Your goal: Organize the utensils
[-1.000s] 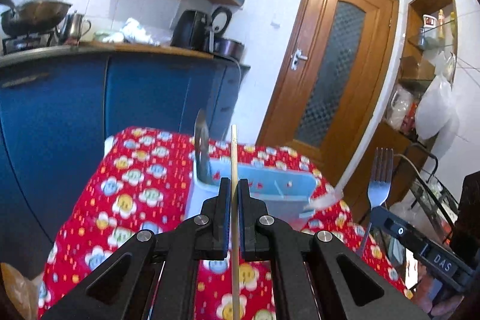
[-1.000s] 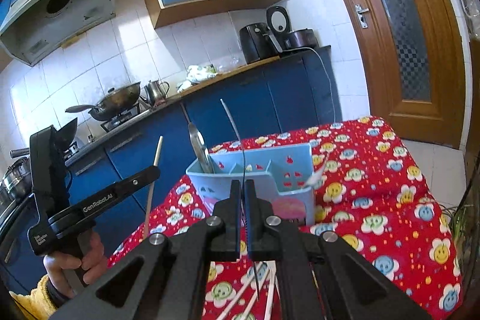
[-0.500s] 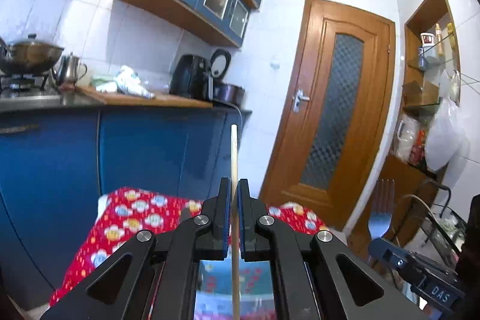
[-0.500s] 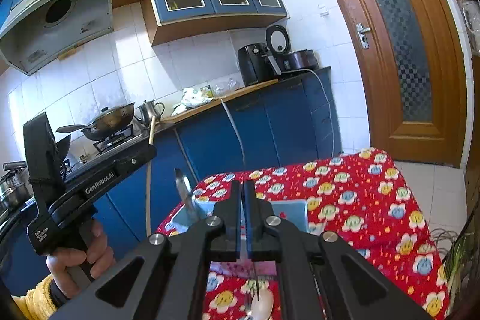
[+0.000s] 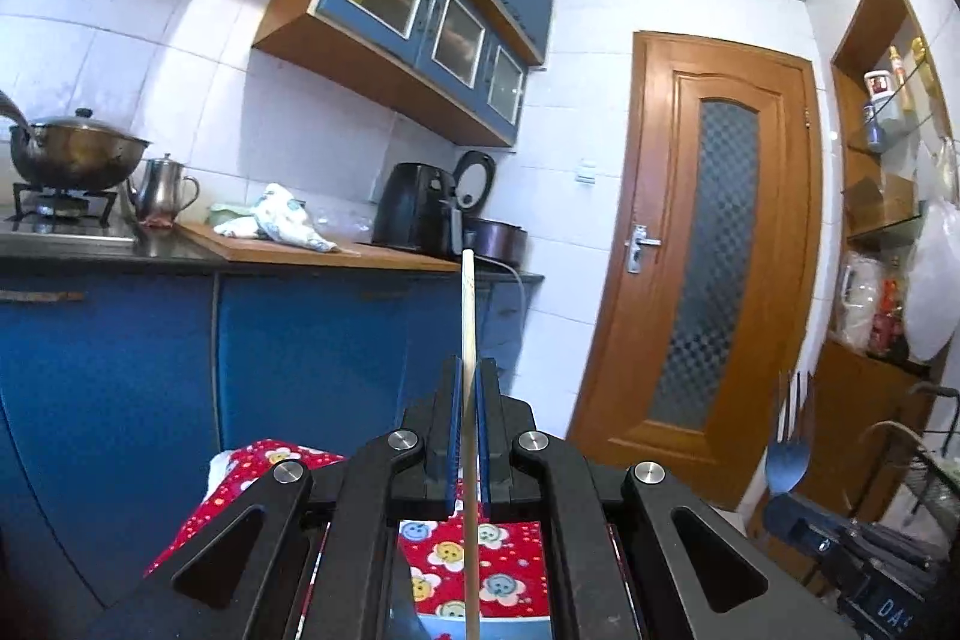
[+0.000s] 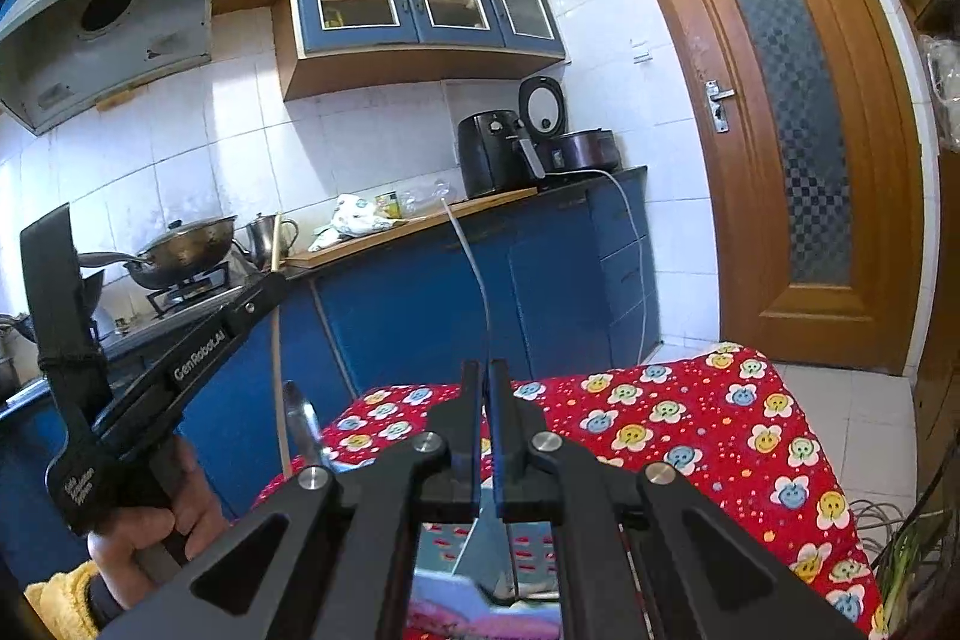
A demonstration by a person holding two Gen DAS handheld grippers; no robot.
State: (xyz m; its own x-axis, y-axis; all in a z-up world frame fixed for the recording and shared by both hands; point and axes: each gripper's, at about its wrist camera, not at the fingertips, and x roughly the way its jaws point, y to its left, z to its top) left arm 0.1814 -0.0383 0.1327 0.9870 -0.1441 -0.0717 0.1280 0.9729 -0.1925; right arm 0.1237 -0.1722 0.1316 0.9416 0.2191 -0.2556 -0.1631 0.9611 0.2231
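Your left gripper [image 5: 467, 436] pinches a chopstick [image 5: 468, 316] above the red table [image 6: 690, 418]; your right gripper [image 6: 485, 436] pinches a fork [image 5: 789, 445] above it too.

A home kitchen. Shown by blue base cabinets under a counter [image 6: 420, 226], glass-fronted wall cupboards [image 6: 420, 1], white wall tiles, a range hood [image 6: 108, 40], a wok [image 6: 180, 250] on a gas burner beside a steel kettle [image 5: 161, 187], a black air fryer [image 6: 489, 154], a rice cooker [image 6: 576, 148], and a wooden door [image 5: 714, 274].
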